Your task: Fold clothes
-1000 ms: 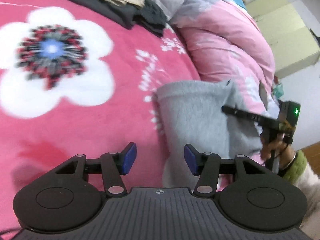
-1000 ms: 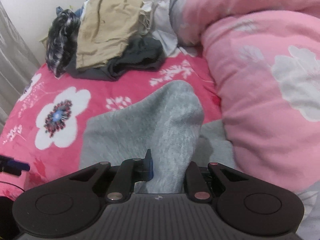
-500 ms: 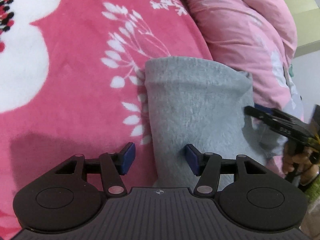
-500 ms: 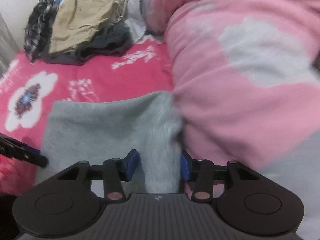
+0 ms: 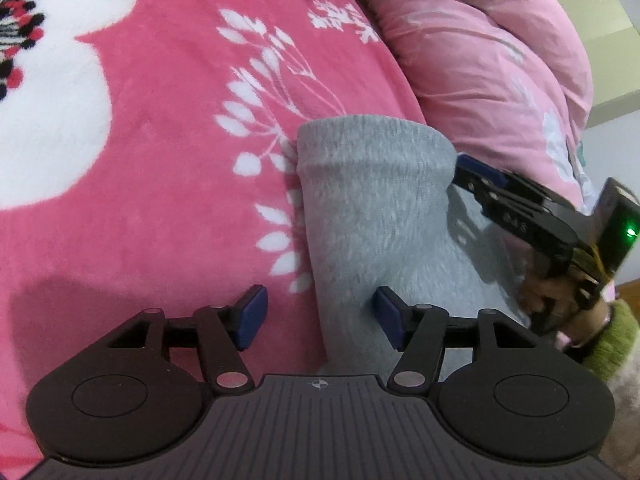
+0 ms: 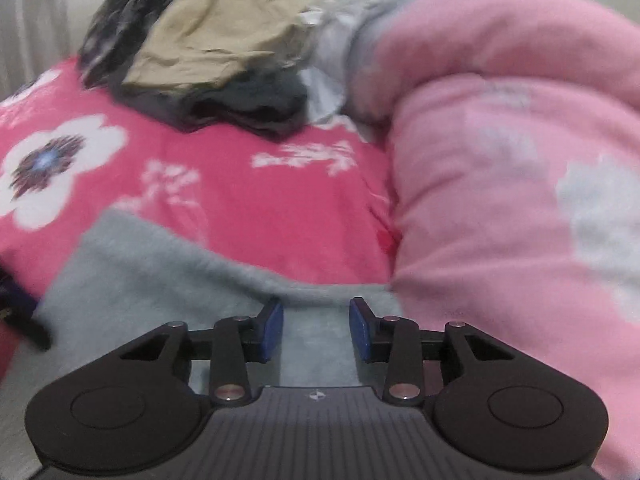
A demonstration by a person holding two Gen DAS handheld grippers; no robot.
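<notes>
My right gripper (image 6: 316,328) hangs over the grey fleece garment (image 6: 160,272), its blue-padded fingers (image 6: 270,332) spread apart with nothing between them. The garment lies flat on the bright pink flowered bedspread (image 6: 240,184). A pale pink duvet (image 6: 500,184) bulges on the right. Rumpled clothes (image 6: 208,48), tan over dark, are piled farther back.
</notes>
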